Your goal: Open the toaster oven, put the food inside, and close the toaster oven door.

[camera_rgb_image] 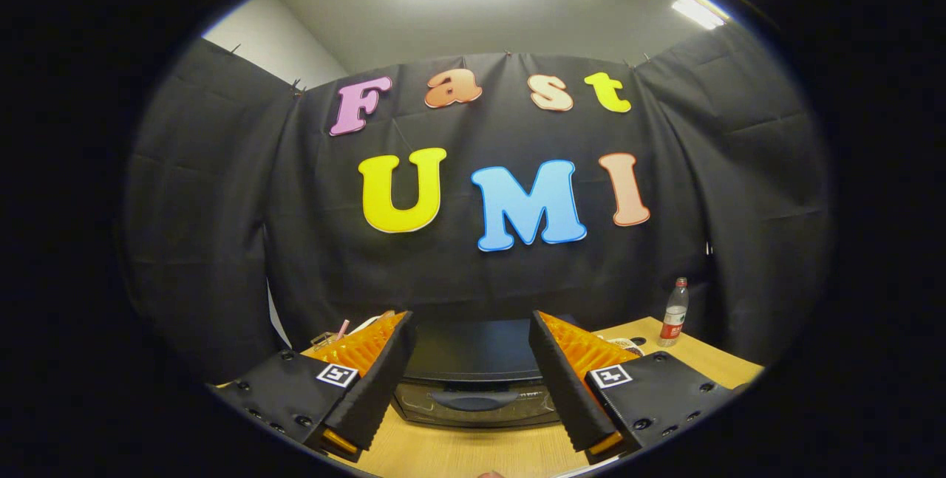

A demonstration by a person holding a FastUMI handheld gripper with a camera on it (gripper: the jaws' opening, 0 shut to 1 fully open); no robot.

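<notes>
Our hand-held gripper hangs above the worktop with its two fingers spread wide and nothing between them, so we read it as open and empty. Straight ahead, framed in the gap between the fingers and a little below their level, sits the toaster oven, dark-bodied, with its top towards us and its front face tilted into view. Its door looks closed, and the curved door handle lies across the front, just beyond the fingertips and centred between them.

Beyond our right finger, well apart from the oven, a plastic bottle stands upright near the far edge of the worktop, and a small round thing lies nearer, partly hidden by that finger. Beyond our left finger there are a few small items we cannot make out; whether any of these is the food we cannot tell.

We judge the task to be at its very start: the door is not yet opened and nothing is placed inside. The next move, as we see it, calls for bringing the fingers down and forward until the handle lies between them, closing on it, and then drawing the door open along its hinge rather than straight back
</notes>
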